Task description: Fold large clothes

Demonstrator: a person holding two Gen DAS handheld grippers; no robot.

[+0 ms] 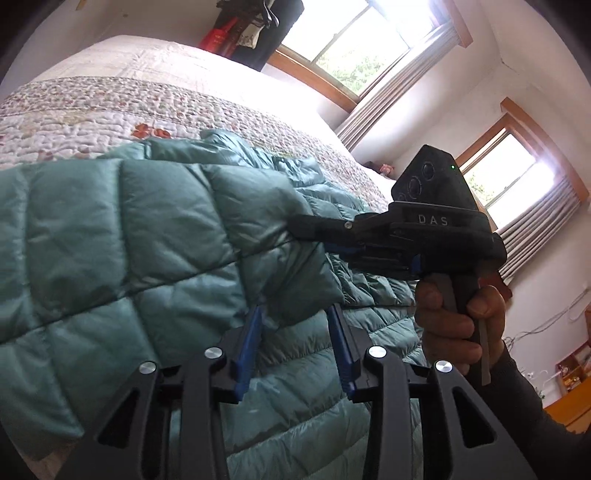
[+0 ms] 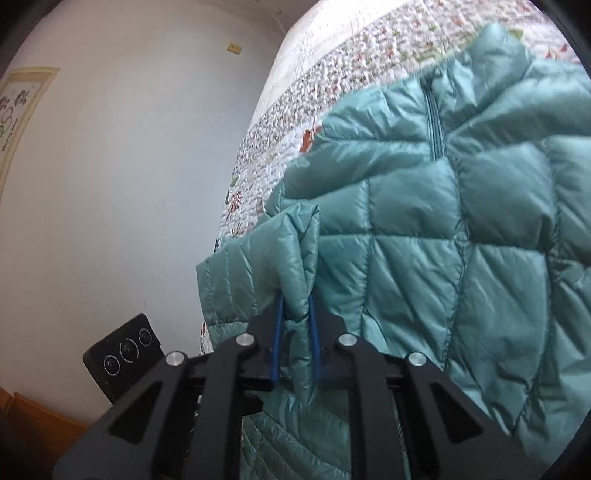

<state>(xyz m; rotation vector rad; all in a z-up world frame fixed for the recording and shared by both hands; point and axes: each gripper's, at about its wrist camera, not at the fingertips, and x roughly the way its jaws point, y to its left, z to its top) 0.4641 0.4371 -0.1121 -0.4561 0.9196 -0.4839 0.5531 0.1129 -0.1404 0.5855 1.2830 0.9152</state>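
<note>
A teal quilted puffer jacket (image 1: 155, 236) lies on a bed, with one padded panel lifted off it. In the left wrist view my left gripper (image 1: 295, 308) is shut on the lower corner of that panel, the puffy fabric filling the gap between the blue fingers (image 1: 253, 332). My right gripper (image 1: 306, 229) reaches in from the right, held by a hand (image 1: 454, 317), and bites the same panel's edge. The right wrist view shows the right gripper (image 2: 295, 297) shut on a narrow fold of the jacket (image 2: 424, 240), whose zipper (image 2: 436, 122) runs above.
The bed wears a floral quilt (image 1: 110, 107). Two bright windows with curtains (image 1: 369, 44) stand beyond it, and dark hanging clothes (image 1: 251, 33) at the far side. A white wall (image 2: 129, 166) is left of the bed, and wooden furniture (image 1: 569, 398) sits low on the right.
</note>
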